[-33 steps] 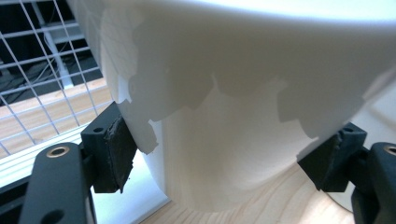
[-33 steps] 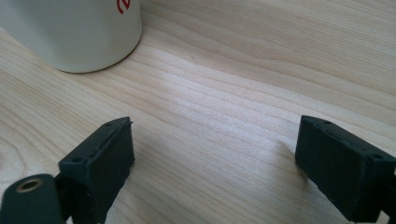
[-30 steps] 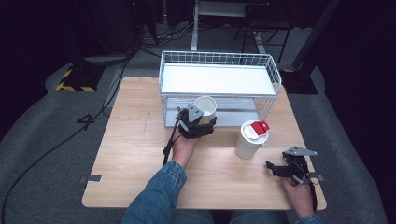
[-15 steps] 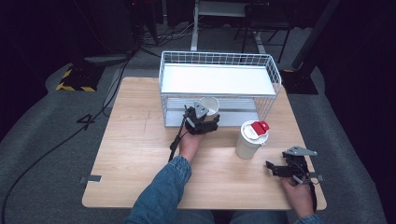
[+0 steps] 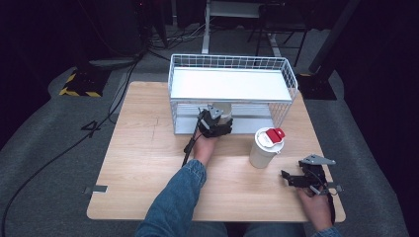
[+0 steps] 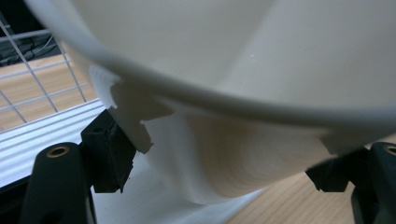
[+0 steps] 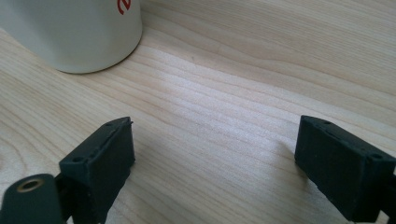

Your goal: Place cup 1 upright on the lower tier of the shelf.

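Under the white wire basket's (image 5: 232, 74) shelf, the left claw (image 5: 215, 122) is pinching a light, crushable white paper cup (image 6: 243, 93) by its rim (right claw (image 5: 296, 178) idling released).

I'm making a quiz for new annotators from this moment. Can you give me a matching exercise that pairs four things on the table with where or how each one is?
Things:
1. open paper cup
2. lidded cup with a red tab
3. wire basket rack
4. right gripper

Places or states:
A. jaws apart over bare wood, nothing between them
B. clamped between the left gripper's jaws, at the rack's lower level
C. stands at the far side of the table, with a white shelf on top
D. stands upright on the table in front of the rack's right end

Pairs: 1-B, 2-D, 3-C, 4-A
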Available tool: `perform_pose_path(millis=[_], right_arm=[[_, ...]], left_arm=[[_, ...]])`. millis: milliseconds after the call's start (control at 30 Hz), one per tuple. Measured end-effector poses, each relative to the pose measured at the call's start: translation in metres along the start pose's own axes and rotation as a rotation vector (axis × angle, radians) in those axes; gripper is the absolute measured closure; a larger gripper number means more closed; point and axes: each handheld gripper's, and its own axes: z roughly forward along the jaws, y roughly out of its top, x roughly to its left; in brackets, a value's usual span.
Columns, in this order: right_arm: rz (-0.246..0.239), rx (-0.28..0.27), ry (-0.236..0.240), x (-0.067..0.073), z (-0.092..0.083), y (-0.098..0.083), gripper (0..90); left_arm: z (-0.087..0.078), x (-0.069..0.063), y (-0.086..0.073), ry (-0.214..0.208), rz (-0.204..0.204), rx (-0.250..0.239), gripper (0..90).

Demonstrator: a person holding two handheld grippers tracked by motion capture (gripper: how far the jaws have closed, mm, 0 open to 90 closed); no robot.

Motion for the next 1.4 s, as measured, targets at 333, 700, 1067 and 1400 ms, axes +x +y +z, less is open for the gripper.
perform_pose_path(millis=[333,700,1067,1400], right_arm=[[0.000,0.000,0.000,0.000,0.000,0.000,12.1],[0.000,0.000,0.000,0.000,0.000,0.000,12.2],[0.001,0.000,0.000,0.000,0.000,0.000,12.1],[0.000,0.000,0.000,0.000,0.000,0.000,12.2]], left_arm=[[0.018,0.006,0.000,0.012,-0.024,0.059,23.2],[0.029,0.007,0.001,0.003,-0.024,0.109,23.3],[0.034,0.007,0.003,-0.002,-0.036,0.126,20.9],[0.033,0.008,0.004,0.015,-0.074,0.129,10.4]])
